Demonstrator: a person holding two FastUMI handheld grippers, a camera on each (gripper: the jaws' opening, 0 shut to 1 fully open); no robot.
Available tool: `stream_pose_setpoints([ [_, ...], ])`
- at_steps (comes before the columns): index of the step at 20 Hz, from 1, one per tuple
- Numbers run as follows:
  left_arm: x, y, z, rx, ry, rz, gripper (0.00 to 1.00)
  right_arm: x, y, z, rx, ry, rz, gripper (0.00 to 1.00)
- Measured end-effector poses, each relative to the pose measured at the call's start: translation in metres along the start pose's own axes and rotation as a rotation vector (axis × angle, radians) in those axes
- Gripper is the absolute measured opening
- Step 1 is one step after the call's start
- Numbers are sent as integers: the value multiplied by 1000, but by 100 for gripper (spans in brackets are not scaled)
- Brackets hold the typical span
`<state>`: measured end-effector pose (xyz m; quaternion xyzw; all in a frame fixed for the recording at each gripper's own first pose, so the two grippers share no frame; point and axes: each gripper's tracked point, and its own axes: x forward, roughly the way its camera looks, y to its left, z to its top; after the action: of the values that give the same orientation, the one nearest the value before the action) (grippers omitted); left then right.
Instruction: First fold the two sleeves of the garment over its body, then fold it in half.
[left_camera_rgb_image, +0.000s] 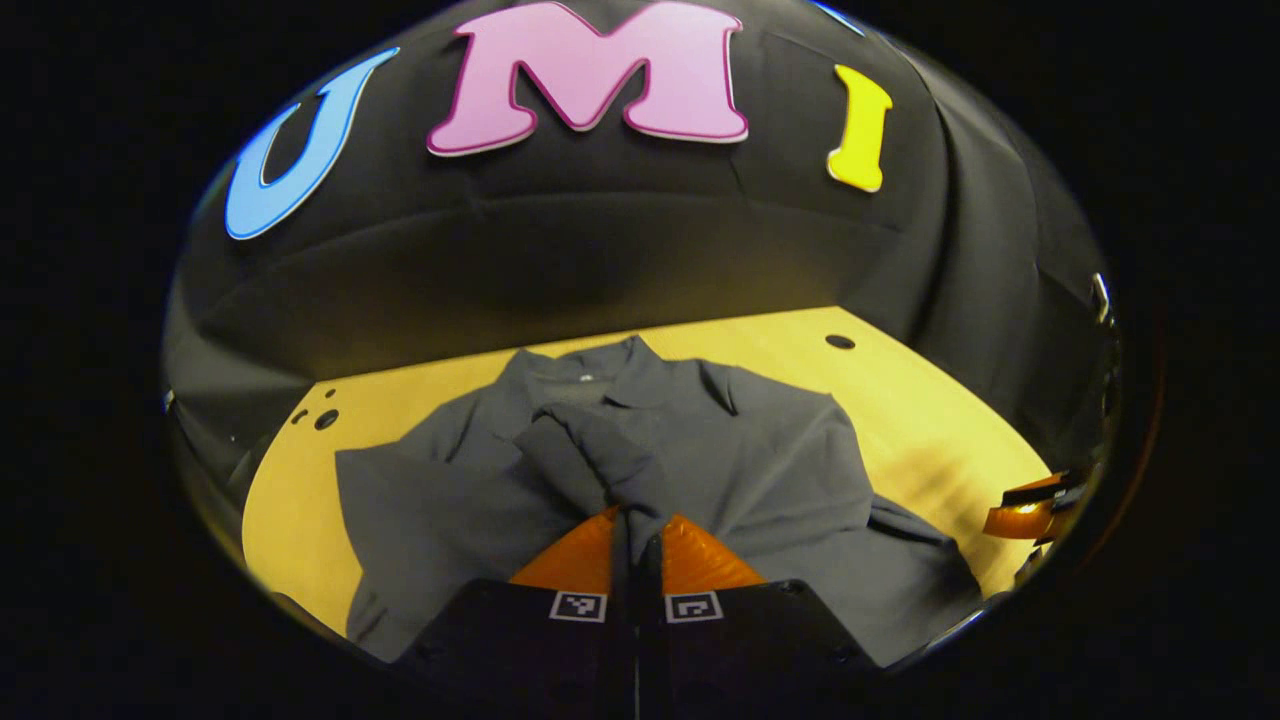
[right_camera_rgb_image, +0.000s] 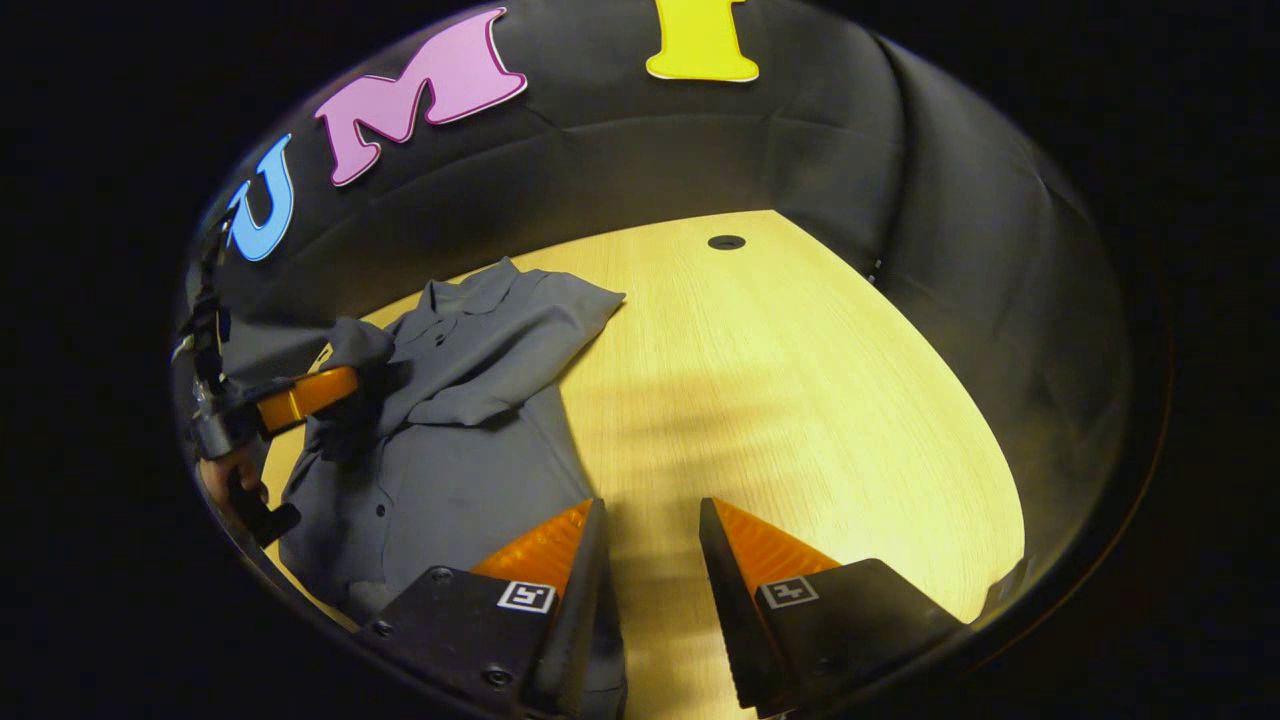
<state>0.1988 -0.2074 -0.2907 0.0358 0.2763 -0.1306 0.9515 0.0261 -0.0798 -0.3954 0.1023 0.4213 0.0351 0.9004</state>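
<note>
In the left gripper view, the left gripper (left_camera_rgb_image: 636, 535) is sitting low over the middle of the grey shirt (left_camera_rgb_image: 770, 460), its jaws pressed together on a bunched sleeve (left_camera_rgb_image: 585, 445) that is lying across the shirt's chest. The sleeve is running up from between the jaws toward the collar (left_camera_rgb_image: 600, 375).

The shirt is lying on the pale wood-grain counter (left_camera_rgb_image: 930, 400), collar toward the booth wall, buttoned front facing up. Its cloth is looking soft, matte and lightly creased. In the right gripper view the other sleeve (right_camera_rgb_image: 500, 375) is lying folded over the body as a flat, angled flap. The counter is smooth, with a small dark round hole (right_camera_rgb_image: 726, 242) near its far edge.

The right gripper (right_camera_rgb_image: 650, 550) is hovering above bare counter just beside the shirt's edge, its jaws standing apart with nothing between them; one finger is overlapping the hem.

In the right gripper view the left gripper is showing at the far side, pointing in across the shirt, with a person's hand (right_camera_rgb_image: 232, 480) wrapping its handle from below.
</note>
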Motion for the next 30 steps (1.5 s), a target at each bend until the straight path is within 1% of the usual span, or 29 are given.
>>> stream_pose_setpoints([
  [1,5,-5,-5,5,13,5,7,2,-3,-1,-2,5,3,59],
  [4,13,-16,-19,28,38,4,14,6,-8,-4,-5,21,10,59],
  [5,16,-22,-24,35,45,-8,16,7,-10,-4,-4,22,12,59],
  [6,18,-28,-28,35,52,-25,20,7,-11,-3,-2,22,13,59],
  [7,19,-37,-32,30,59,-54,23,9,-12,-2,0,22,14,59],
  [8,18,-44,-38,26,66,-77,38,7,-13,-3,1,22,14,59],
  [10,15,-58,-47,24,83,-128,47,8,-13,-3,2,26,14,59],
  [11,12,-65,-52,21,92,-153,45,9,-12,-3,3,27,13,59],
  [12,9,-73,-54,14,96,-184,55,8,-10,-2,7,26,14,59],
  [13,0,-82,-55,2,95,-230,67,6,-8,0,12,23,16,59],
  [15,-16,-98,-52,-37,65,-318,87,2,-2,-1,7,19,20,59],
  [16,-27,-100,-46,-50,44,-335,97,1,-1,-2,1,20,22,59],
  [17,-39,-99,-42,-53,29,-349,96,-2,1,-5,-7,22,24,60],
  [18,-52,-98,-43,-55,21,-366,96,-10,9,-8,-16,22,27,50],
  [19,-67,-92,-44,-62,15,-368,96,-17,14,-12,-23,20,29,64],
  [22,-104,-66,-56,-81,21,-347,96,-39,28,-20,-23,11,47,76],
  [23,-117,-57,-62,-83,28,-348,96,-46,33,-23,-18,8,50,77],
  [24,-129,-47,-67,-83,33,-345,92,-52,37,-28,-15,10,54,78],
  [25,-141,-34,-71,-82,35,-333,92,-59,42,-33,-17,13,55,82],
  [26,-150,-21,-77,-83,37,-318,96,-65,44,-38,-22,16,52,89],
  [27,-161,-7,-83,-86,41,-304,96,-70,47,-45,-28,21,50,90],
  [28,-169,6,-90,-90,47,-287,92,-76,50,-52,-32,29,49,90],
  [29,-178,19,-97,-93,55,-272,96,-81,52,-59,-38,34,43,90],
  [30,-185,33,-104,-93,62,-253,96,-85,53,-66,-44,43,36,90],
])
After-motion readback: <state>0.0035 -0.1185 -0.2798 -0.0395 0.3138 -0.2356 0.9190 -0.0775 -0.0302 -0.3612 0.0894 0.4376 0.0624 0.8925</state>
